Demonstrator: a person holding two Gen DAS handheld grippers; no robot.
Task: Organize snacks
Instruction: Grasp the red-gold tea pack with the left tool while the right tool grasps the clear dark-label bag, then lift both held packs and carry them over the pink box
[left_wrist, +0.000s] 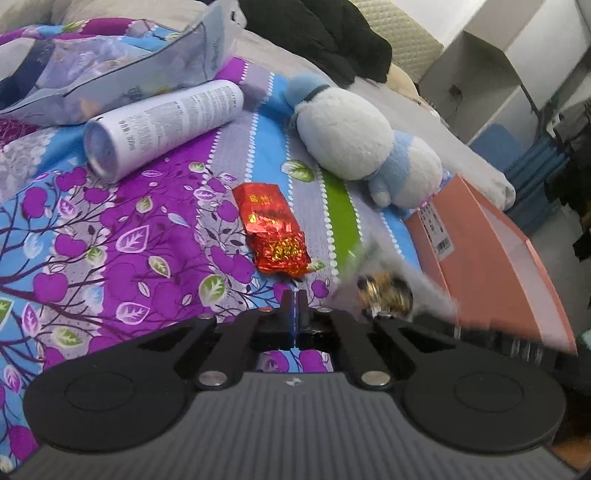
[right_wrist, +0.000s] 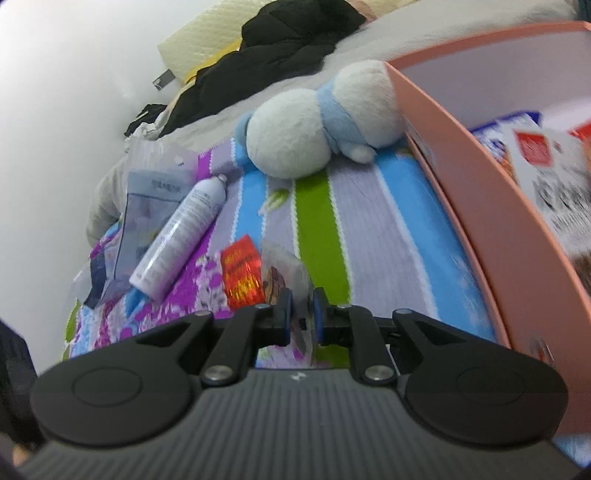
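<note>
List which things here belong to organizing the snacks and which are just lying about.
Job: red foil packet, clear-wrapped snack, pink box, boxed snacks inside it.
Lying about: white spray can, plush toy, black clothing.

Even, soft light in both views, bright enough, no hard shadows. Sheet (left_wrist: 122, 236) colours read vivid & sharp in the left view; red packet (left_wrist: 271, 229) foil throws small glints. White bottle (left_wrist: 162, 125) slightly washed on top. Motion blur at the left view's right edge: pink box (left_wrist: 498, 266) rim smears, and the wrapped snack (left_wrist: 384, 291) beside it is a streaky blur. Right view softer overall: plush (right_wrist: 295, 136) hazy, box contents (right_wrist: 546, 166) smeared, wall at left blown to flat white. Strong fisheye bend both views, stripes & box rim curve, corners go dark. Gripper bodies near the lens look soft, low sheen.
</note>
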